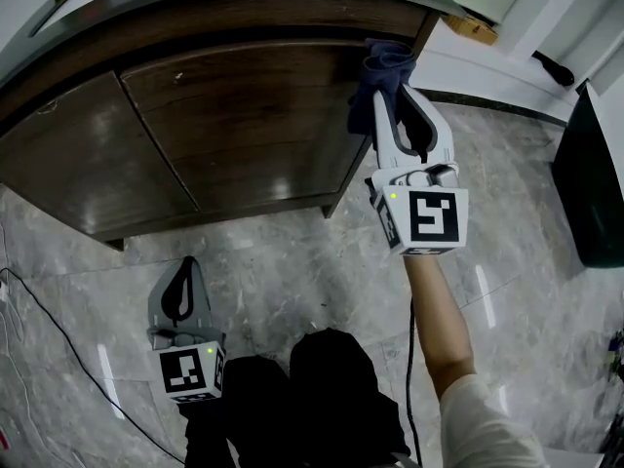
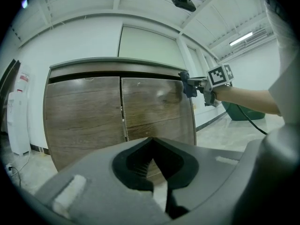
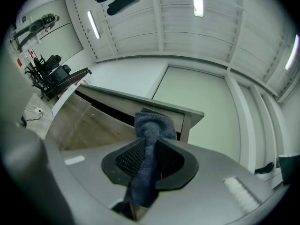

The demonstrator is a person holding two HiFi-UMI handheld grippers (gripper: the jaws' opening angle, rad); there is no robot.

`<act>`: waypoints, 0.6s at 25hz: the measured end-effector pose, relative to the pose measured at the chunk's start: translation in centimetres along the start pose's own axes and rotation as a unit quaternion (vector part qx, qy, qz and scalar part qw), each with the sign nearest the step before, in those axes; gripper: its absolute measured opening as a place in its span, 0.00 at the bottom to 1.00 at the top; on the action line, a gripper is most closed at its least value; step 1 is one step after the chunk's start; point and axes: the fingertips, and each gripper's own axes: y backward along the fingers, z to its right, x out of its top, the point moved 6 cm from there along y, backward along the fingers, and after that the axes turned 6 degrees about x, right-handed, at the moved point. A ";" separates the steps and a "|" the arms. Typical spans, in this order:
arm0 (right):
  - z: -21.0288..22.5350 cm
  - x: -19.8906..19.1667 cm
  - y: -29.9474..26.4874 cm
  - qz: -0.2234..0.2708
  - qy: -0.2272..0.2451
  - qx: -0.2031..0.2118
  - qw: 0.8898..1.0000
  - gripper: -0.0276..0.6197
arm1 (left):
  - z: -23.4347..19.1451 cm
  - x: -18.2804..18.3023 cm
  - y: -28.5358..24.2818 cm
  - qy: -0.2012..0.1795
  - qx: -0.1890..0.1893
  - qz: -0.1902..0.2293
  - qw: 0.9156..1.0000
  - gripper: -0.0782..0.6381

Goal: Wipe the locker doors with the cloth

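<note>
My right gripper [image 1: 398, 96] is clamped on the blue cloth [image 1: 382, 66]. The cloth's bunched end sits at the top right corner of the right locker door [image 1: 244, 125], just under the locker's overhanging top [image 1: 244, 13]. The door's face spreads left and down from there. My left gripper [image 1: 187, 266] hangs low over the floor [image 1: 312, 252], jaws together and empty.
</note>
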 end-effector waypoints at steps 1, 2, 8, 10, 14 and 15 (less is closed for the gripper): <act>0.4 -0.1 -0.5 -0.002 0.000 -0.003 1.000 0.17 | 0.0 0.1 0.2 0.000 0.001 -0.002 1.000 0.11; 0.8 -0.5 -0.9 -0.007 -0.003 -0.004 1.000 0.17 | 0.0 0.2 0.3 -0.001 0.002 -0.003 1.000 0.11; 0.6 -4.3 -1.8 -0.042 -0.022 0.005 0.999 0.17 | 0.1 0.1 0.8 -0.010 0.004 -0.002 1.000 0.11; 0.2 -5.4 -1.5 -0.048 -0.026 0.007 0.998 0.17 | 0.2 0.6 0.8 -0.009 0.005 -0.004 1.000 0.11; -0.8 -7.6 -0.9 -0.060 -0.030 0.019 0.998 0.17 | 0.3 0.2 0.9 -0.011 0.009 -0.008 1.000 0.11; -1.2 -8.2 -0.8 -0.062 -0.031 0.023 0.997 0.17 | 0.3 -0.1 1.0 -0.012 0.010 -0.008 1.000 0.11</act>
